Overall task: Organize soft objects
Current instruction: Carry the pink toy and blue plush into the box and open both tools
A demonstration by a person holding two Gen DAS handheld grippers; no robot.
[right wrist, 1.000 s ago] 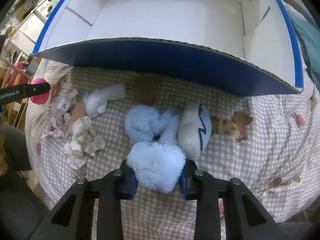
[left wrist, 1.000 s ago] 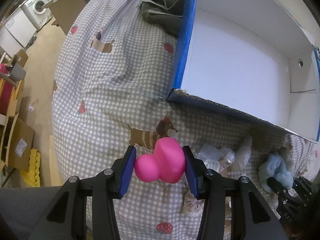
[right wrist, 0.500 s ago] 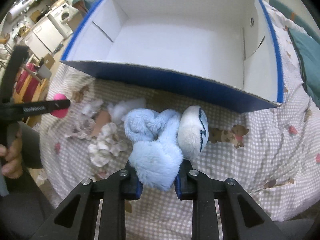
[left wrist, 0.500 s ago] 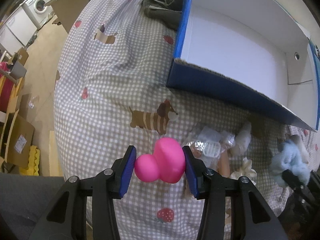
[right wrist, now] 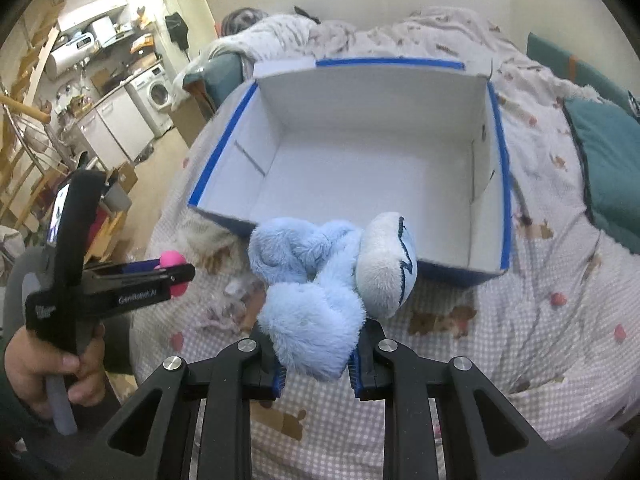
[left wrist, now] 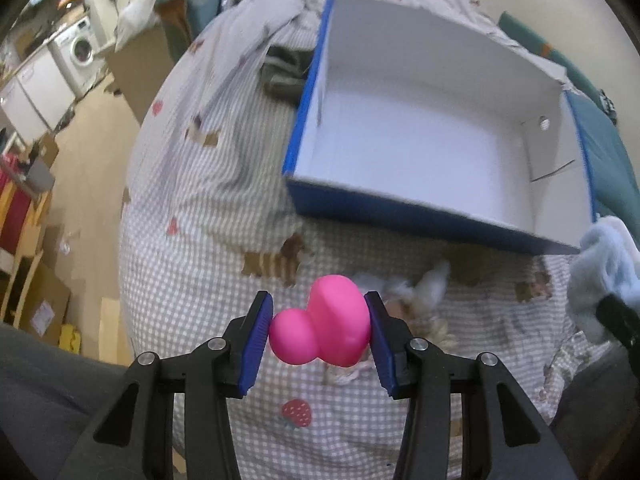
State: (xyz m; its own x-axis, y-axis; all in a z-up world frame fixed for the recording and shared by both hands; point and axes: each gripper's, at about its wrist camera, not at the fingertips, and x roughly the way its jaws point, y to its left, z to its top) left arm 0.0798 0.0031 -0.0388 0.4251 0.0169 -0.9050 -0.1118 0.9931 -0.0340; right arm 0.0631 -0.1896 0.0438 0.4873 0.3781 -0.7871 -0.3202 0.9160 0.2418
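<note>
Currently a pink rubber toy (left wrist: 320, 322) is held clamped between the blue pads of the left gripper (left wrist: 318, 338), jaws closed onto its two rounded lobes, above the checked bedspread (left wrist: 192, 240). In the right wrist view the same gripper (right wrist: 176, 274) is seen at the left, carried by a hand (right wrist: 52, 364), with the pink toy (right wrist: 173, 261) poking out at its tip.

A light blue plush toy (right wrist: 316, 300) is held by the right gripper (right wrist: 318, 364), jaws narrowed onto the fluffy lower part; the rest of the plush, including a whitish piece with dark blue stitching, is lifted clear of the bed, in front of the near wall of the box. In the left wrist view the plush (left wrist: 604, 264) is seen at the right edge, just off the near right corner of the box.

A blue cardboard box (right wrist: 505, 184) with white interior is seen lying open on the bed, far of both grippers; nothing is seen inside it (left wrist: 424, 210). A small heap of white and cream soft items (left wrist: 416, 300) is left on the bedspread between the box's near wall and the left gripper. A dark green garment (left wrist: 284, 72) is seen touching the far left side of the box. A teal cushion (right wrist: 608, 168) is seen lying right of the box.
</note>
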